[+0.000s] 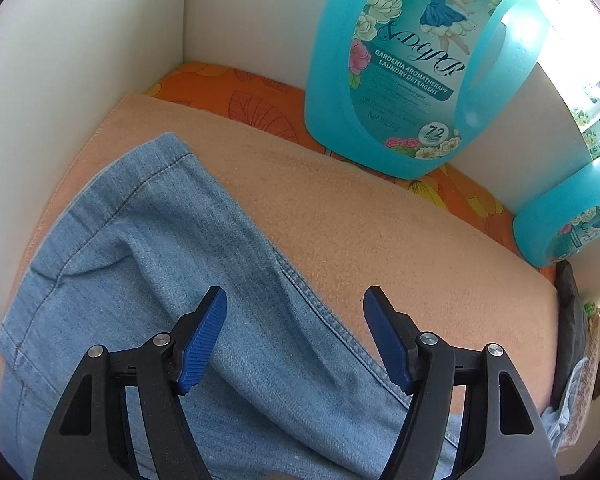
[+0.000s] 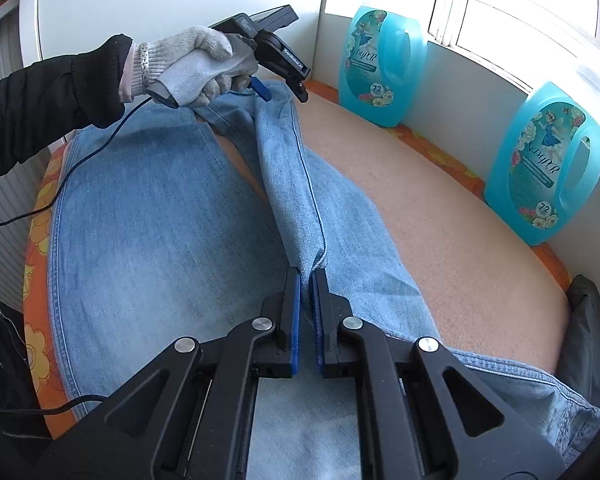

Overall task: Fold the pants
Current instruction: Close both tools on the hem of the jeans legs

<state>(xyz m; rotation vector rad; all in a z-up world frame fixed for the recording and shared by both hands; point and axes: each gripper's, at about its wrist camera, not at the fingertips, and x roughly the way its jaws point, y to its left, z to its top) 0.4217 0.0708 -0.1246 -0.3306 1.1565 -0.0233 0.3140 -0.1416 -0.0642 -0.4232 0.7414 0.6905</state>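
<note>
Light blue denim pants (image 2: 160,216) lie spread on a peach towel (image 2: 440,208). My right gripper (image 2: 307,276) is shut on a raised fold of a pant leg (image 2: 296,184), lifting its edge into a ridge. My left gripper (image 1: 294,312) is open and empty, its blue pads hovering just above a pant leg and its hem (image 1: 156,208). In the right wrist view, the left gripper (image 2: 284,88) is held by a gloved hand at the far end of that same leg.
Two turquoise detergent bottles (image 2: 380,64) (image 2: 552,168) stand along the back wall by the window. An orange floral cloth (image 1: 236,92) lies under the towel. A white wall (image 1: 80,80) closes the left side. A dark object (image 2: 592,328) sits at the right edge.
</note>
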